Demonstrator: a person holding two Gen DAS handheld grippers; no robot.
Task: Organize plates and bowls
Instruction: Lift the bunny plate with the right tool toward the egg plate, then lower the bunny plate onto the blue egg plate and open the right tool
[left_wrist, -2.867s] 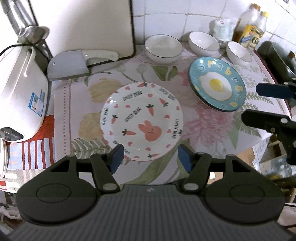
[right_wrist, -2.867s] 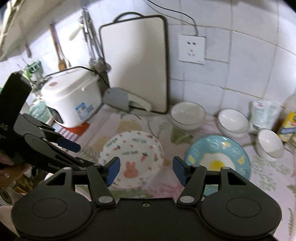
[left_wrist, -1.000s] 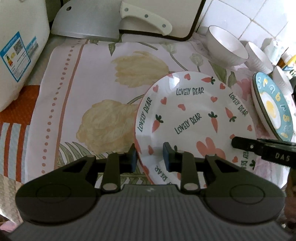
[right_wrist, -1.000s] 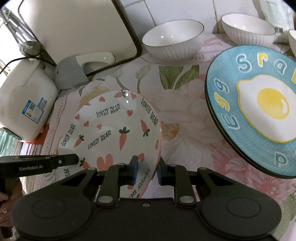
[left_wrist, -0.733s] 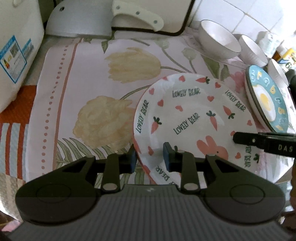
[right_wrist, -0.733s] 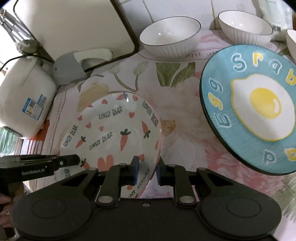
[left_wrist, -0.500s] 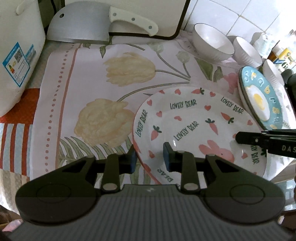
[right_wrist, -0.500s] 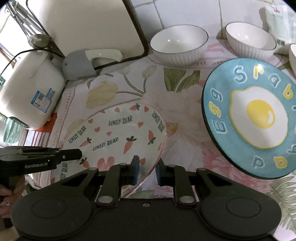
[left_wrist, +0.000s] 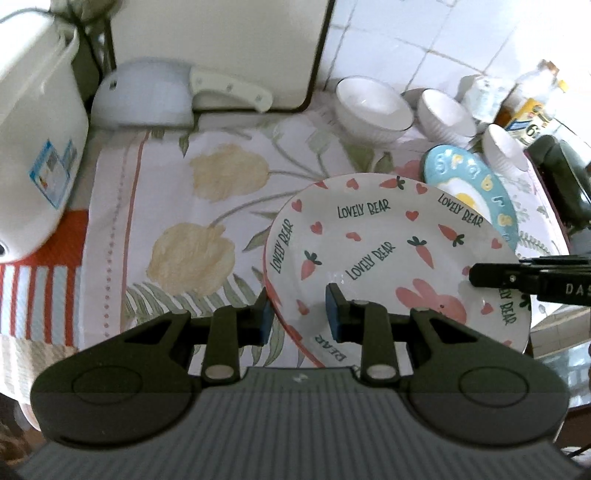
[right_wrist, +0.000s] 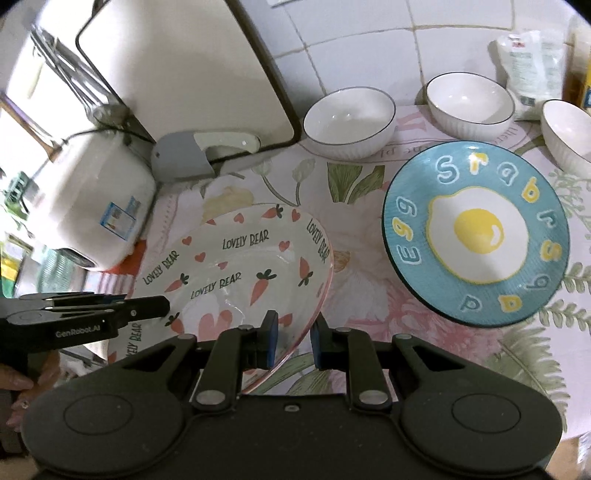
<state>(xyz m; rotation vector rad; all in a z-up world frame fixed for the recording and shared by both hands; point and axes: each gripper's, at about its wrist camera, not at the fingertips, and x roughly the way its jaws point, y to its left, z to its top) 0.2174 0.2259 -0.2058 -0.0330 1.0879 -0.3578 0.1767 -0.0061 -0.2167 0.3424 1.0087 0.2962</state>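
A white plate with carrots, hearts and "LOVELY BEAR" lettering (left_wrist: 388, 258) is held up off the floral cloth. My left gripper (left_wrist: 297, 317) is shut on its left rim. My right gripper (right_wrist: 293, 341) is shut on its right rim, and the plate (right_wrist: 236, 273) tilts in that view. Each gripper shows in the other's view, the right (left_wrist: 532, 282) and the left (right_wrist: 85, 314). A blue egg plate (right_wrist: 476, 232) lies on the cloth to the right, partly behind the bear plate in the left wrist view (left_wrist: 476, 188). Three white bowls (right_wrist: 349, 122) (right_wrist: 469, 101) (right_wrist: 569, 131) stand along the back.
A white rice cooker (left_wrist: 33, 155) stands at the left. A cleaver (left_wrist: 177, 96) and a cutting board (left_wrist: 221, 48) lean on the tiled wall. Bottles (left_wrist: 535, 107) and a dark pot (left_wrist: 565, 173) are at the far right. The counter edge runs below the plates.
Both grippers closed on the bear plate's opposite rims and have raised it off the cloth; over the last second it has risen and shifted right, toward the egg plate.
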